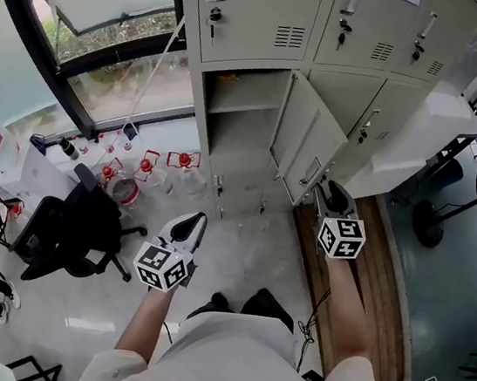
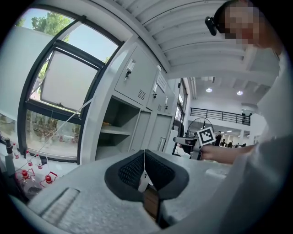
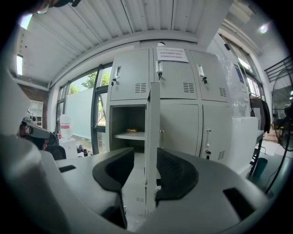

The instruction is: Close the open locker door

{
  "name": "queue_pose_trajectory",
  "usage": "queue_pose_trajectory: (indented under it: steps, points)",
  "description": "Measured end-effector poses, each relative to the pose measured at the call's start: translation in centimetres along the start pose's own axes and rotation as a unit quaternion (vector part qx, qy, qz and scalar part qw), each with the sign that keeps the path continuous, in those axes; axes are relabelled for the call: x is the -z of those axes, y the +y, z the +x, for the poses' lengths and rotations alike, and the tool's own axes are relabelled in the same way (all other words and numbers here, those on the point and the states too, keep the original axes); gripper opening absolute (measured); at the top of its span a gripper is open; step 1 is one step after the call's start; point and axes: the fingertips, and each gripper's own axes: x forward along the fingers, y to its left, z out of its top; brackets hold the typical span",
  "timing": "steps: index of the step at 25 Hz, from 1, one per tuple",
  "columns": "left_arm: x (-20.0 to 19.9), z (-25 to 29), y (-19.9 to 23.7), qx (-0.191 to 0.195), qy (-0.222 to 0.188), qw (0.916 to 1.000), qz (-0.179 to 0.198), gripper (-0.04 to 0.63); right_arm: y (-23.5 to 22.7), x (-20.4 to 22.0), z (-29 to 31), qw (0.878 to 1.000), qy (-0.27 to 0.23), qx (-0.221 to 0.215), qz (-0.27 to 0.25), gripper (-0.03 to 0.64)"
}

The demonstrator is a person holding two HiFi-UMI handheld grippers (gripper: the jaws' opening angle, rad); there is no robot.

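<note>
right hand-held gripper (image 3: 145, 170), jaws apart, near locker door (image 3: 152, 128) (chair (image 1: 84, 225) left)

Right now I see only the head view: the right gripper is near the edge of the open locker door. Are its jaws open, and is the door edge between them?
Observer: Yes. In the right gripper view, the right gripper has its jaws apart and the door stands edge-on between them. A gap shows on the left side, so it is not clamped.
Operator: And the left gripper?
Observer: Its own view shows the left gripper shut, with nothing between the jaws.
Operator: Is there anything inside that could block the door?
Observer: A small brown thing lies on the shelf. It seems to sit back from the front edge, so it probably won't.
</note>
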Motion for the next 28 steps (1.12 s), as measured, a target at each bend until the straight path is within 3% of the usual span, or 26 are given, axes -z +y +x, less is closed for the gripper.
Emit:
queue_pose_trajectory:
  steps: [6,10,18,28]
  points:
    - [0.1,2.8,0.1,0.0,0.003,1.0,-0.003,0.015,-2.2,0.2,0.9,1.0,0.007,-0.012,-0.012,0.144]
    - [-0.3,4.6,0.3,-0.012,-0.004,0.9999,-0.011,0.015,-3.0,-0.1,2.3,0.999,0.009,-0.049,-0.019,0.144]
    - [-1.0,6.9,1.2,-0.035,-0.008,0.9993,-0.013,0.015,-2.0,-0.2,3.4,0.991,0.0,-0.134,-0.026,0.141]
    - [-1.2,7.1,2.8,-0.055,-0.009,0.9983,-0.018,0.015,2.1,-1.0,4.5,0.983,-0.012,-0.177,-0.048,0.112]
